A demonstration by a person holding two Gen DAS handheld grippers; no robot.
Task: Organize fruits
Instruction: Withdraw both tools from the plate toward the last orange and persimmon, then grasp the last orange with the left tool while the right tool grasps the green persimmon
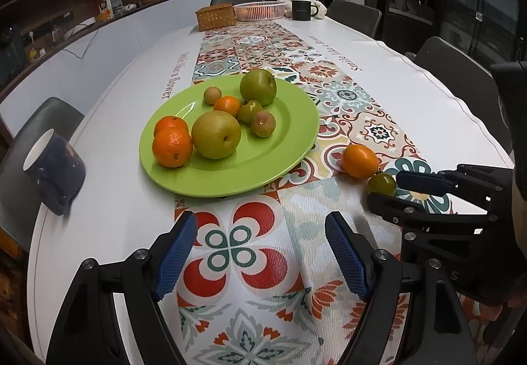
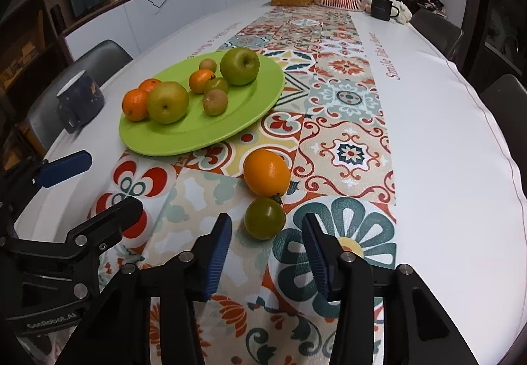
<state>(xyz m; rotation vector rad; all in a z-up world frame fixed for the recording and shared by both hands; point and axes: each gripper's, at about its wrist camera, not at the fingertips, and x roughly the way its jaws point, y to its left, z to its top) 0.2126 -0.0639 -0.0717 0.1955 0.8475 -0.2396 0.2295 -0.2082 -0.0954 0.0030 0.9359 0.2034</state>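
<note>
Seven fruits on green plate point(image 2: 263, 95); orange fruit point(image 2: 266, 172), green tomato point(image 2: 264, 218) left (off-plate), both grippers point(image 1: 260, 249) point(image 2: 266, 253) spread, empty

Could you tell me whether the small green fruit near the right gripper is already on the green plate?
No, the small green fruit lies on the patterned runner, apart from the green plate, beside an orange fruit.
</note>
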